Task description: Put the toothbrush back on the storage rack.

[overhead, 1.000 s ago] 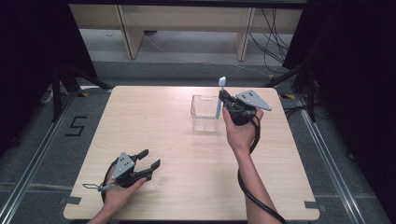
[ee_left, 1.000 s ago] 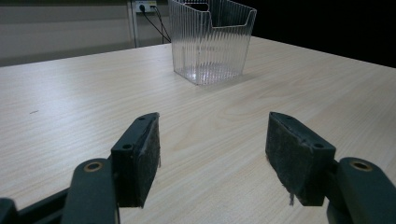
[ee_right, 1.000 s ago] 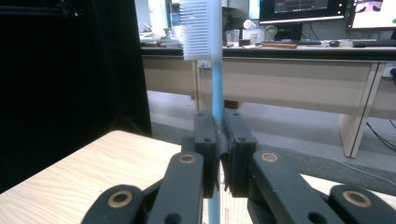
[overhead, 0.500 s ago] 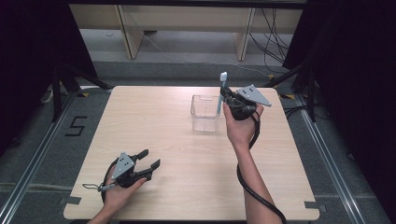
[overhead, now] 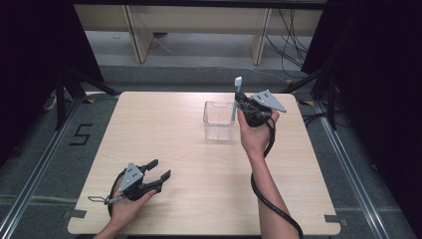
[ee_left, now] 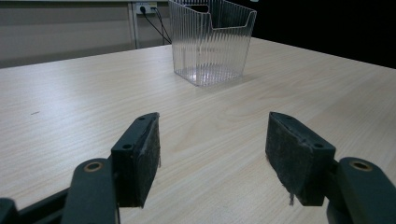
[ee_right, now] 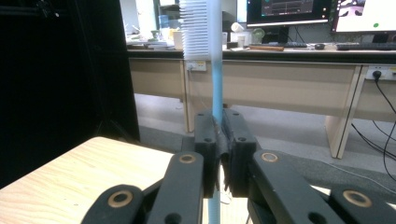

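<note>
Slim blue toothbrush (ee_right: 216, 93) with white bristles, upright, clamped in right gripper (ee_right: 218, 154) just beside ribbed clear plastic bin (overhead: 219, 119), above the table's far side. Left gripper (ee_left: 212, 154) low near front edge, 2 felt-like black pads wide apart, nothing between. Pale wood-grain table (overhead: 189, 149); grey floor, desks, monitors beyond.

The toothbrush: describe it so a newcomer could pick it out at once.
Start at the light wooden table and find the clear ribbed plastic bin toward its far side. Just right of the bin, the right gripper is shut on the toothbrush, holding it upright. It is the only slim pale-blue stick here, topped with white bristles above the black fingers.
</note>
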`<state>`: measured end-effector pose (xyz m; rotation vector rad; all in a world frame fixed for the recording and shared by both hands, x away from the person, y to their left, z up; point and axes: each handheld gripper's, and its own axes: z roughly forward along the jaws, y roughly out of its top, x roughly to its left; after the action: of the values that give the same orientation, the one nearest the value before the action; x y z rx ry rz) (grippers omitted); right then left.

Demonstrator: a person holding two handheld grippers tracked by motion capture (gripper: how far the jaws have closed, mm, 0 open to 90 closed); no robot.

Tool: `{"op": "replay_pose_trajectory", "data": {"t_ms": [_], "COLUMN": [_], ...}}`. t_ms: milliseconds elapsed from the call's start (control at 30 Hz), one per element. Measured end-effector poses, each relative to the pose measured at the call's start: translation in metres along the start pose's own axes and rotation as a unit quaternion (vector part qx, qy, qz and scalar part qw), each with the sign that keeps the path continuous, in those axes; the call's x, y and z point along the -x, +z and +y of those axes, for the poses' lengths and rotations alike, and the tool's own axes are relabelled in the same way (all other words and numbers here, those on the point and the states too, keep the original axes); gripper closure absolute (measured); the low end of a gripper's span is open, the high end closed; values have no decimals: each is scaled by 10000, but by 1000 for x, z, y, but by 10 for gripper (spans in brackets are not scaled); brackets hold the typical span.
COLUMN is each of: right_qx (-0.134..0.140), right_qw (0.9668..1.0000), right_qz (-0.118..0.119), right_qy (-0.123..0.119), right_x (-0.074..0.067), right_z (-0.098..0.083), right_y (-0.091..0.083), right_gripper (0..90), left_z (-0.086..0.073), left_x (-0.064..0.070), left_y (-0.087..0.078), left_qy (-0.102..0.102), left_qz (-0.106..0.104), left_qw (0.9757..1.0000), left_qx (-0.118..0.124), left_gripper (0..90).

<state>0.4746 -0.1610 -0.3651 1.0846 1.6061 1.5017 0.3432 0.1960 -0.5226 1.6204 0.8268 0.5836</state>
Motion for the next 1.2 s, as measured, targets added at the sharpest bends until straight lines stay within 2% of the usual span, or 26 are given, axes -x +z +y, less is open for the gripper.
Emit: {"op": "replay_pose_trajectory", "data": {"t_ms": [467, 867, 1133, 1200], "right_qx": [-88, -290, -307, -337], "right_qw": [9999, 9995, 9995, 9994], "right_qz": [-117, -113, -113, -100], "right_qy": [5, 71, 10, 66], "right_x": [3, 3, 4, 4], "right_z": [-8, -18, -25, -26], "right_y": [8, 9, 12, 12], "right_gripper": [859, 859, 859, 859], "left_z": [0, 0, 0, 0], "left_x": [0, 0, 0, 0], "left_y": [0, 0, 0, 0], "left_qy": [-1, -4, -2, -5], "left_qz": [-1, -1, -5, -5], "left_qw": [10000, 10000, 10000, 10000], "left_qx": [4, 17, 17, 19], "left_gripper": [352, 352, 352, 352]}}
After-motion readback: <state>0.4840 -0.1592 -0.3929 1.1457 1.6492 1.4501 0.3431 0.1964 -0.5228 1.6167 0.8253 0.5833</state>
